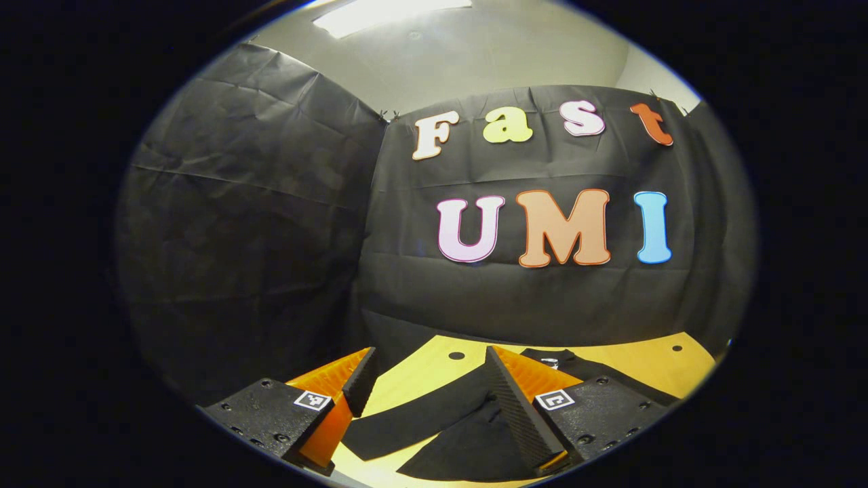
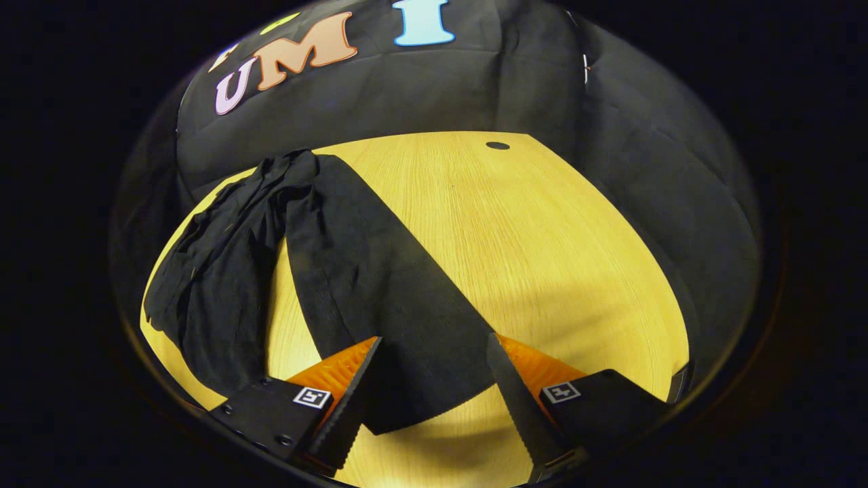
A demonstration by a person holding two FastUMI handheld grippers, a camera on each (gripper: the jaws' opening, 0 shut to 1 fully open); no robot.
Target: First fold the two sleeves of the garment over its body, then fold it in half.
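A black long-sleeved garment lies on the yellow wooden table [image 2: 542, 244]. In the right gripper view its body [image 2: 217, 285] is bunched at the left, and one long sleeve [image 2: 380, 285] stretches flat toward me. My right gripper [image 2: 434, 352] is open, its fingers either side of the sleeve's cuff end, just above it. In the left gripper view my left gripper [image 1: 427, 362] is open above another sleeve [image 1: 420, 417] that lies flat across the table; the garment's body [image 1: 576, 369] is behind the right finger.
The booth's black cloth wall [image 1: 271, 237] closes in the table on the far side and on both flanks. Small round holes [image 2: 497, 146] mark the tabletop near its far edge. Bare wood lies to the right of the sleeve in the right gripper view.
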